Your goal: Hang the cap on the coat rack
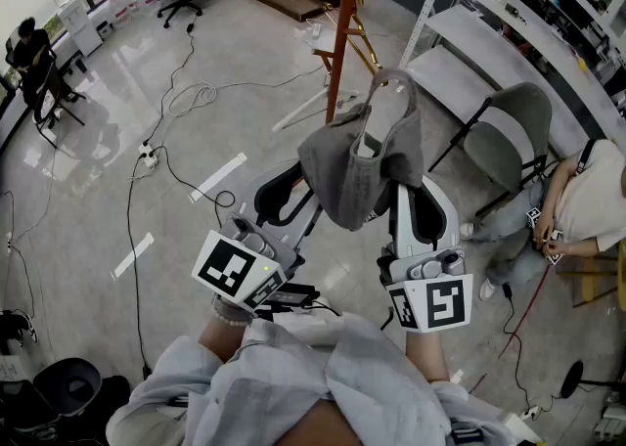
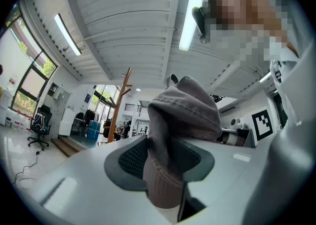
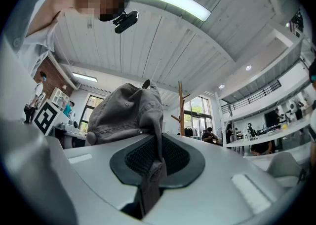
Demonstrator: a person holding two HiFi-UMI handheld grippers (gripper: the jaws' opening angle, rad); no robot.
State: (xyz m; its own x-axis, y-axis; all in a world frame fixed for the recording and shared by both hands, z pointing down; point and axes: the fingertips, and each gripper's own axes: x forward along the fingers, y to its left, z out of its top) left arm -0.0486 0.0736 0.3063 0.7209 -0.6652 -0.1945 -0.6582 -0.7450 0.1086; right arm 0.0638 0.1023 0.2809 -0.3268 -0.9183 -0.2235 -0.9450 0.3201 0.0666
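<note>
The grey cap (image 1: 362,165) hangs in the air between the two grippers, in front of the person and above the floor (image 1: 98,180). It is apart from the rack (image 1: 342,33).

The left gripper (image 2: 160,160) is clamped on it. Its own view shows a thick fold of the cap, with ribbed brownish cloth below, pressed between the dark pads (image 2: 129,162). The crown bulges up over the jaws. The right gripper (image 3: 157,162) is also closed on the cap. Its view shows a thinner edge of cloth and a strap pinched between its jaws, with the crown slumped to the left.

The head view shows neither grip, because the cap drapes over both sets of jaws. It does show the two grippers side by side, with the cap bridging them.

That view shows only the rack's orange pole and spread feet, beyond the cap. The gripper views look upward and show its upper part with pegs (image 3: 176,118) against the ceiling (image 2: 123,26).

Only the head view shows the cables (image 1: 186,97) on the floor. It also shows a folding chair (image 1: 514,136) and a seated person (image 1: 587,204) to the right.
</note>
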